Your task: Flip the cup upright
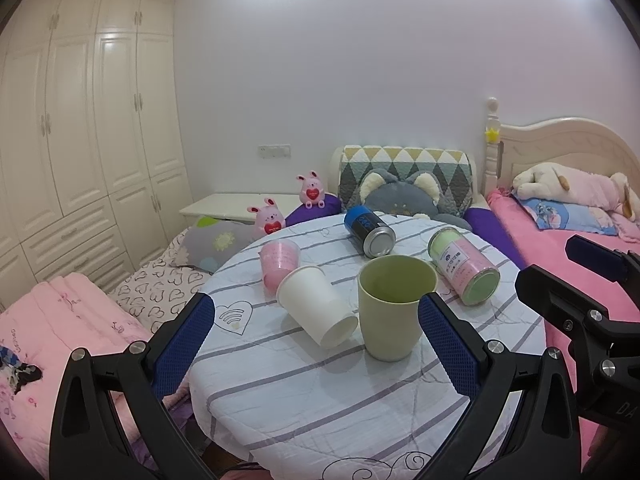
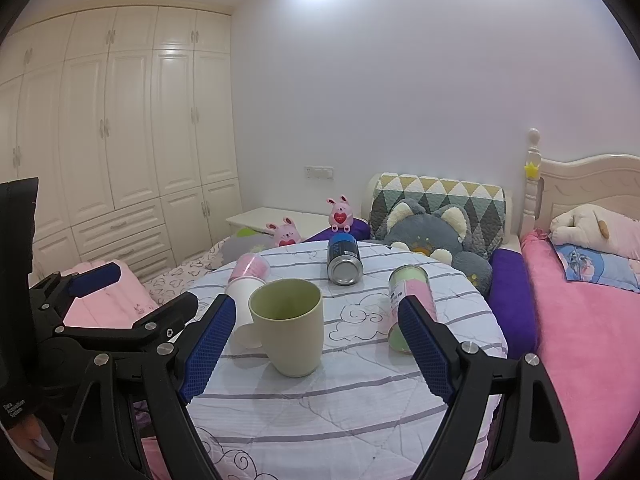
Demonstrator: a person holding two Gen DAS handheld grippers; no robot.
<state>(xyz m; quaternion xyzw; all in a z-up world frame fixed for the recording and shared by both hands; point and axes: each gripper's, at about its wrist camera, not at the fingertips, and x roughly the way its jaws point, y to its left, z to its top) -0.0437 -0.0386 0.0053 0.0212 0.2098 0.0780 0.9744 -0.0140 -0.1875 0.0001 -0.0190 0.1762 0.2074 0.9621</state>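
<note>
A pale green cup point(image 1: 392, 308) point(image 2: 289, 328) stands upright on the round table point(image 1: 320, 400) point(image 2: 320, 408). A white paper cup point(image 1: 316, 310) point(image 2: 244, 304) lies on its side just left of it. A pink cup point(image 1: 279, 262) point(image 2: 250, 266) lies on its side behind the white one. My left gripper point(image 1: 316, 344) is open and empty, in front of the two nearer cups. My right gripper point(image 2: 316, 348) is open and empty, with the green cup between its fingers' lines, farther off. The right gripper also shows at the right edge of the left wrist view point(image 1: 572, 276).
A blue can point(image 1: 368, 226) point(image 2: 344, 260) and a green-pink canister point(image 1: 464, 266) point(image 2: 404, 300) lie on their sides at the table's far part. Beds with pink bedding, cushions and plush toys point(image 1: 400, 196) surround the table. A white wardrobe point(image 1: 80, 140) stands at the left.
</note>
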